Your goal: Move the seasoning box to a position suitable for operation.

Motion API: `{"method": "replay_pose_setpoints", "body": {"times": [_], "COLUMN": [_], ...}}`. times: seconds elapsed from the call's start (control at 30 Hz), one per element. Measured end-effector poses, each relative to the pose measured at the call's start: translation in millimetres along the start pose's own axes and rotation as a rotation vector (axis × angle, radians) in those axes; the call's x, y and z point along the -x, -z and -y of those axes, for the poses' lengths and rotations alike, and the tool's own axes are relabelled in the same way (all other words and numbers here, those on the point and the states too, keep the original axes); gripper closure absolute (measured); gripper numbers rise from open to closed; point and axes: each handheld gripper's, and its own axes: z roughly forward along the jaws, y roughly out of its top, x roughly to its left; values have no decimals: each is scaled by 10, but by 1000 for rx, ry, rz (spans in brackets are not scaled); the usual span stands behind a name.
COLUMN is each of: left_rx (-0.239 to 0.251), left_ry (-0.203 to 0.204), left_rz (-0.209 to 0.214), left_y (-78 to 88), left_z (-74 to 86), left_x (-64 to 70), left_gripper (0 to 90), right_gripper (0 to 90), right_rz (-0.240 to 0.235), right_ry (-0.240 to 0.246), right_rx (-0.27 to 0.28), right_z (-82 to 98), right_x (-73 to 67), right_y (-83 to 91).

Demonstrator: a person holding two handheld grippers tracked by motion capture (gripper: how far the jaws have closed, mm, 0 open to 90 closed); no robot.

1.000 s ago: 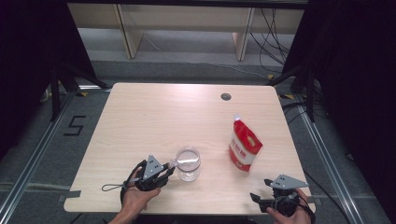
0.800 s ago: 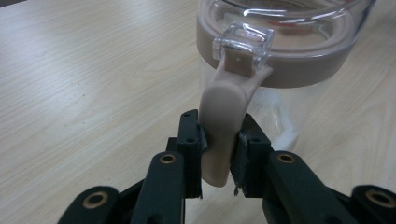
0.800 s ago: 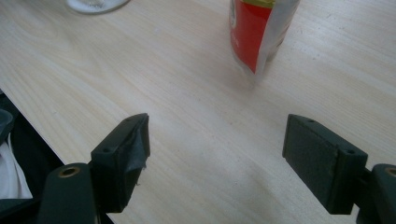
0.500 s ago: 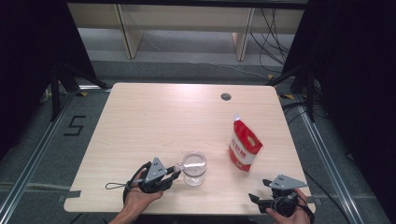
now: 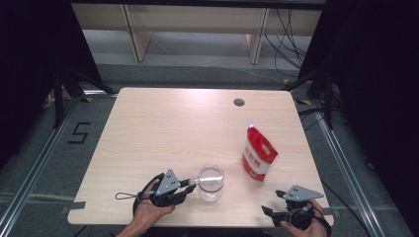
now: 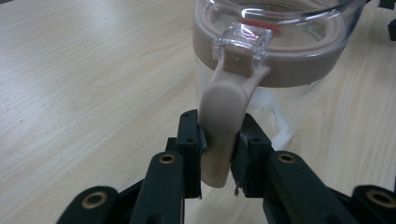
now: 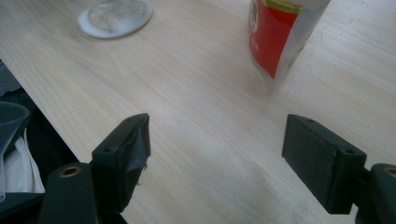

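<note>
Even overhead light brightens the counter (image 5: 163, 128) while the surroundings fall to near black. Shadows are faint, and the clear jar (image 6: 275, 42) catches soft glare. Both close-up views look slightly soft and grainy.

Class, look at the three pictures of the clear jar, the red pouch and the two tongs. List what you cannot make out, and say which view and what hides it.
- Print on the red pouch: too small in the high view, top cut off in the right tongs' view.
- Clear jar: rim cut by the top edge in the left tongs' view.
- Beige tab: sides covered by the left tongs.
</note>
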Motion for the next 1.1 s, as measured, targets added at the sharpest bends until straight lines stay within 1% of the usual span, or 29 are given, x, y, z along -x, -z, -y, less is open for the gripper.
{"method": "replay_pose_setpoints", "body": {"times": [0.03, 0.1, 0.13, 0.17, 0.2, 0.3, 0.37, 0.4, 0.43, 0.47, 0.5, 0.53, 0.57, 0.6, 0.63, 0.7, 0.73, 0.83, 0.87, 0.9, 0.93, 0.97, 1.0, 1.03, 1.07, 1.1], "left_rx": [0, -1, 2, 6, 6, 8, 7, 8, 8, 9, 17, 31, 31, 17, 13, 18, 9, -3, 0, 2, -3, 4, 4, 4, 9, 17], "left_ry": [0, -6, 3, 5, 6, 9, 3, 10, 10, 54, 60, 78, 78, 66, 65, 70, 76, 72, 78, 90, 102, 108, 111, 111, 121, 124], "left_rz": [0, 5, 15, 19, 25, 36, 42, 47, 47, 54, 62, 57, 57, 46, 49, 47, 48, 36, 32, 24, 16, 26, 23, 23, 26, 35], "left_y": [0, -4, -8, -13, -16, -23, -21, -13, -13, -6, 4, 29, 29, 75, 90, 108, 145, 176, 181, 197, 216, 223, 241, 241, 272, 281], "left_z": [0, -4, 1, 3, 2, -1, -3, -6, -6, -2, -7, -19, -19, -38, -40, -40, -52, -72, -80, -90, -95, -101, -108, -108, -131, -142], "left_x": [0, 1, 3, 3, 2, 10, -2, -21, -21, -12, -14, -1, -1, 6, 12, 25, 44, 54, 60, 55, 61, 58, 60, 60, 74, 82], "left_gripper": [741, 741, 740, 740, 739, 737, 732, 727, 713, 713, 669, 633, 591, 555, 527, 511, 480, 443, 443, 421, 415, 410, 404, 397, 393, 391], "right_gripper": [244, 244, 244, 245, 245, 245, 245, 245, 245, 245, 245, 244, 245, 244, 245, 244, 244, 244, 243, 243, 243, 243, 243, 243, 243, 243], "right_rz": [-1, -2, -7, -9, -13, -7, -3, -2, -2, -10, -31, -30, -24, -16, -17, -17, -18, -23, -26, -28, -26, -28, -30, -30, -28, -32], "right_ry": [9, 4, 10, 10, 20, 22, 25, 15, 15, 11, 27, 27, 22, 22, 23, 24, 21, 7, 3, 18, 18, 14, -5, -5, 25, -1], "right_rx": [2, -4, 3, -1, -1, 2, 5, 2, 2, -6, -5, -4, -5, 1, 4, 4, 7, 0, 1, 6, 10, 8, 4, 4, 7, -4], "right_z": [-2, -3, -4, -5, -7, -8, -11, -12, -12, -14, -21, -22, -22, -21, -21, -21, -20, -17, -13, -13, -12, -12, -10, -10, -12, -11], "right_x": [2, -4, -2, -8, -6, -15, -15, -26, -26, -33, -17, -18, -22, -18, -15, -10, -11, -8, -7, 12, 12, 10, -10, -10, 9, -16], "right_y": [-2, -2, -8, -9, -10, -9, -12, -13, -13, -13, -24, -24, -20, -22, -25, -27, -30, -28, -36, -37, -38, -35, -32, -32, -42, -40]}}
